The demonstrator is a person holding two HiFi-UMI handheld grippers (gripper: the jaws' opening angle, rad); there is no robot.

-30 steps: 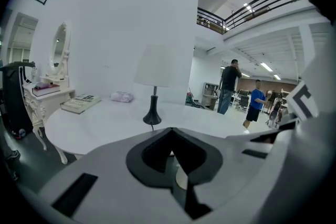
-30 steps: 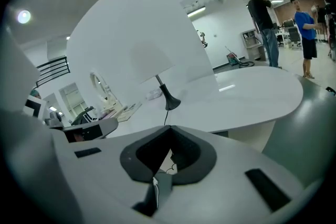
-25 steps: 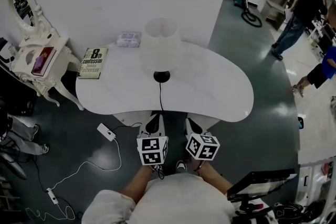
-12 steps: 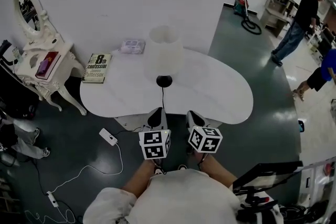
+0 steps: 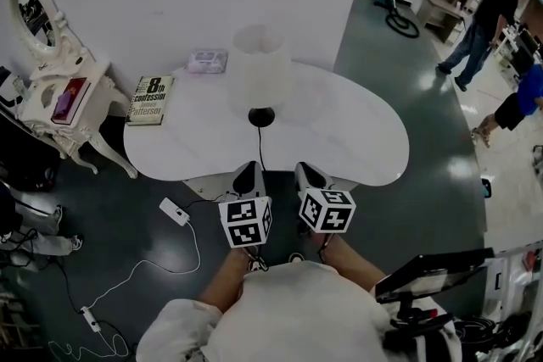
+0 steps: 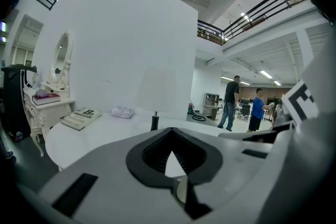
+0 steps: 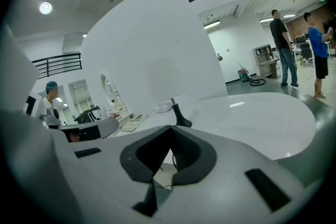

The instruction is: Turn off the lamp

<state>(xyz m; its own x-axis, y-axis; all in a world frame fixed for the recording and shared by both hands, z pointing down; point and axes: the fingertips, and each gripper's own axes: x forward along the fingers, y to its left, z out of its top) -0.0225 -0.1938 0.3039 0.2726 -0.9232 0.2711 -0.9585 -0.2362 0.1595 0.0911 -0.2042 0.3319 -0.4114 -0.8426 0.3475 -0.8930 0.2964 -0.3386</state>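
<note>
The left hand-held gripper (image 5: 249, 174) and the right hand-held gripper (image 5: 305, 174) hover side by side at the near edge of the counter (image 5: 356, 140), both with jaws closed together on nothing. The lamp (image 5: 261, 72) stands upright straight ahead of the 2. Its black cord (image 5: 260, 150) runs back toward them, closer to the left.

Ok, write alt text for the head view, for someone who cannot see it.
From above: a person holds the left tool and right tool, both shut and empty, at the near edge of a white table. A white-shaded lamp stands on it ahead of them, a book at its left end.
</note>
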